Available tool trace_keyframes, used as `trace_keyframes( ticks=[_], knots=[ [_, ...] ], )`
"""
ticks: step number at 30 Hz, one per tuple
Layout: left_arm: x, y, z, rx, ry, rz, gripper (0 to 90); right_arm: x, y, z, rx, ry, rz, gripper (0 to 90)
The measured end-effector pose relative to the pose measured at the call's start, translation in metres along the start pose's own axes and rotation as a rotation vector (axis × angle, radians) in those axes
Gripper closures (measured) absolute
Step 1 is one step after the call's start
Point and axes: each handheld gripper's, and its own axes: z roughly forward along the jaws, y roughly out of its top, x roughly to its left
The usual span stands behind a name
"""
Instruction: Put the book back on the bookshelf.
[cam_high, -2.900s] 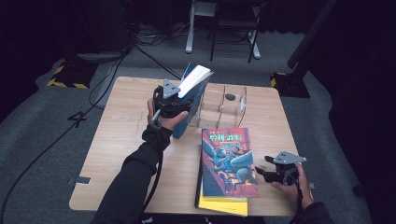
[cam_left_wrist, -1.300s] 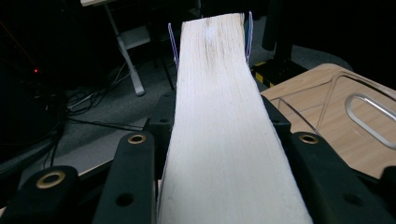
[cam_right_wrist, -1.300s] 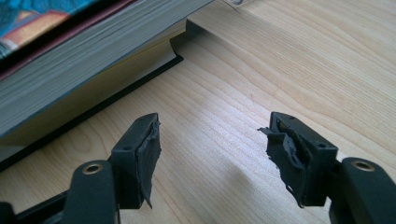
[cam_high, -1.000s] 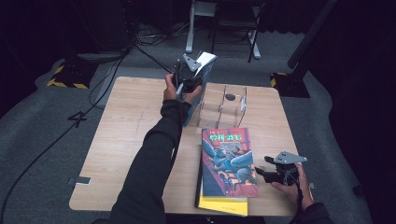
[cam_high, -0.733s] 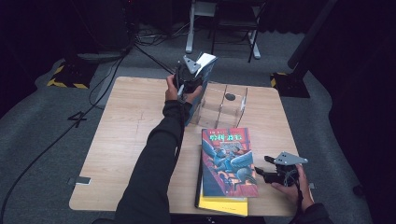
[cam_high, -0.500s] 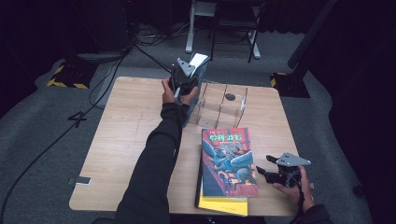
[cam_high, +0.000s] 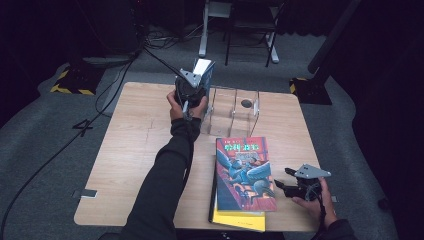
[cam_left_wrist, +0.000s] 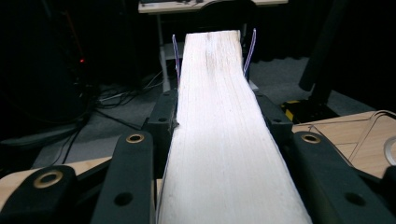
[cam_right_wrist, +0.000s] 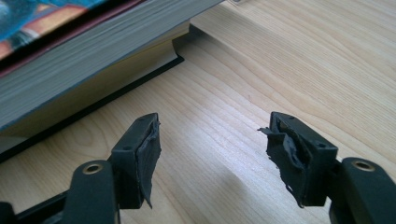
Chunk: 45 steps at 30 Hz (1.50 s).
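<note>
Wooden table (cam_high: 130, 145) on grey carpet in a dark room, with a clear rack (cam_high: 234, 111) at its far side.

The left gripper (cam_high: 192, 82) clamps a book (cam_left_wrist: 224, 135) by its page edges, upright at the rack's left end; whether it sits inside a slot is unclear. The rack's compartments appear empty. The right gripper (cam_right_wrist: 212, 156) rests released, just beside two stacked books (cam_high: 242, 172) lying near the front edge.

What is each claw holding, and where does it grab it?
The left claw grips a book by its covers, page edges facing the camera. The right claw holds nothing.
</note>
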Motion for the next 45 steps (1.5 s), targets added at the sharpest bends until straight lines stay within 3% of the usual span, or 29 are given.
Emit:
trace_keyframes(
  ticks=[3, 10, 23, 27, 29, 33, 36, 40, 45],
  knots=[
    [0.001, 0.002, 0.0, 0.006, -0.009, -0.013, 57.7, -0.002, 0.0, 0.0, 0.0, -0.002, 0.002, 35.2],
    [0.005, 0.003, -0.003, -0.01, -0.049, 0.007, 51.6, -0.004, -0.001, -0.001, -0.004, -0.002, 0.012, 35.2],
    [0.019, 0.004, -0.026, -0.012, -0.116, 0.057, 40.4, -0.007, 0.003, -0.003, -0.017, -0.002, 0.017, 35.2],
    [0.021, -0.001, -0.038, -0.026, -0.156, 0.089, 37.9, -0.007, 0.006, -0.002, -0.024, -0.001, 0.017, 35.2],
    [0.023, -0.003, -0.045, -0.032, -0.156, 0.117, 37.7, -0.008, 0.007, -0.002, -0.026, 0.001, 0.017, 35.2],
    [0.029, -0.007, -0.061, -0.05, -0.216, 0.113, 36.0, -0.009, 0.008, 0.0, -0.025, 0.001, 0.018, 35.2],
    [0.031, -0.012, -0.072, -0.053, -0.243, 0.141, 35.4, -0.009, 0.009, 0.0, -0.029, 0.003, 0.017, 35.2],
    [0.034, -0.021, -0.083, -0.033, -0.273, 0.187, 35.1, -0.01, 0.011, 0.0, -0.036, 0.005, 0.022, 35.2],
    [0.036, -0.037, -0.094, -0.014, -0.304, 0.197, 33.7, -0.007, 0.016, -0.005, -0.093, -0.022, 0.011, 35.5]
  ],
)
